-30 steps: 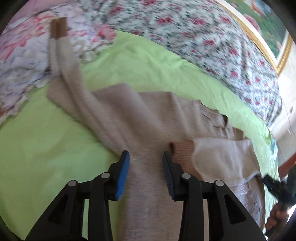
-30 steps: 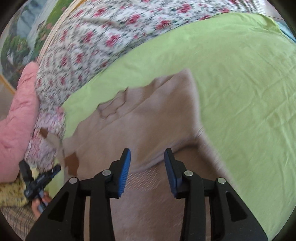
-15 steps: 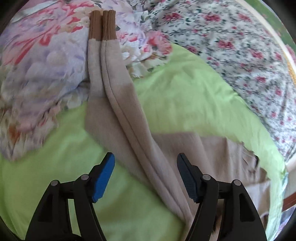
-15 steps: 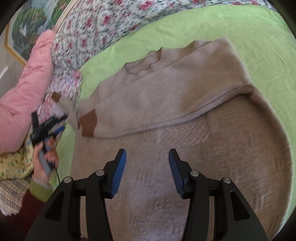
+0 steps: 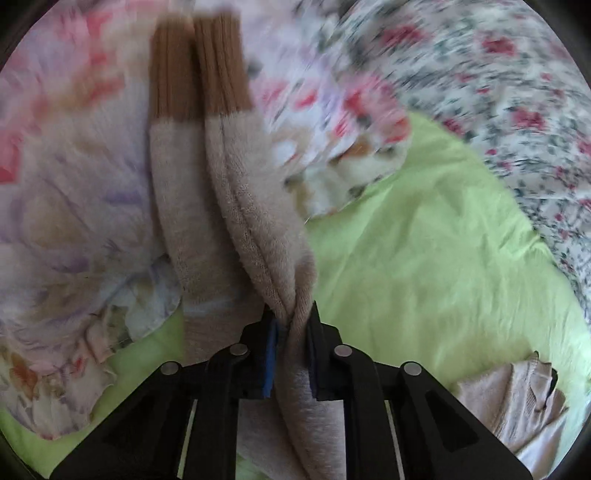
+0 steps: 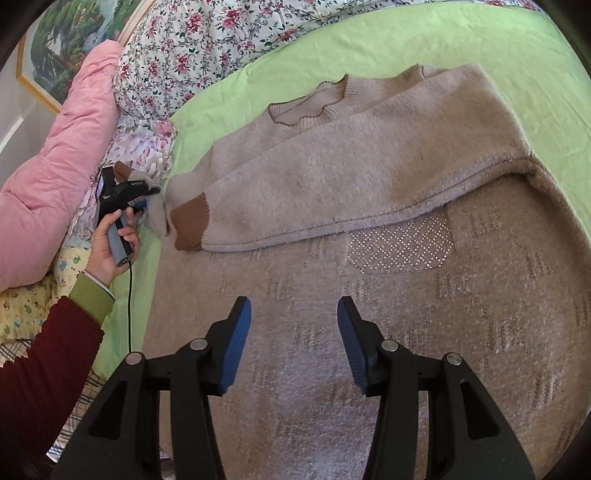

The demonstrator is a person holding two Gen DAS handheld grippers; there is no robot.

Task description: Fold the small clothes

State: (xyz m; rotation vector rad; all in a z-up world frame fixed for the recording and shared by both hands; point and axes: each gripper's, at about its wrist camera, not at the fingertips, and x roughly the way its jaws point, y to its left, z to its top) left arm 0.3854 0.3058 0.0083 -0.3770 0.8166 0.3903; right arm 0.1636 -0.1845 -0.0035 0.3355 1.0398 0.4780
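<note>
Your left gripper (image 5: 291,328) has its fingers pinched on the left sleeve (image 5: 258,221) of the sweater (image 6: 369,295) — the beige knit is bunched between the pads and runs up from them to a brown ribbed cuff (image 5: 221,66). That sleeve lies folded lengthwise, its two cuff halves side by side, over a pale floral quilt (image 5: 74,184) at the left edge of the bed. The left view is blurred, so finer detail of the grip is hard to read.

Your right gripper (image 6: 294,343) hangs over the sweater's body with its fingers spread and nothing between them; you can't tell from this view whether the tips touch the knit. The sweater lies flat on the green sheet (image 6: 517,48), collar (image 6: 314,107) toward the far edge of the bed. Its right sleeve (image 6: 351,173) is folded across the chest, the brown cuff end (image 6: 190,221) pointing to the bed's left edge, just above a studded diamond patch (image 6: 402,247).

In the right view your left hand (image 6: 110,247) grips the handle of its tool at that left edge, beside a pink duvet (image 6: 55,166). A flowered cover (image 6: 221,33) lies along the far edge — a framed picture (image 6: 55,55) hangs behind it.
</note>
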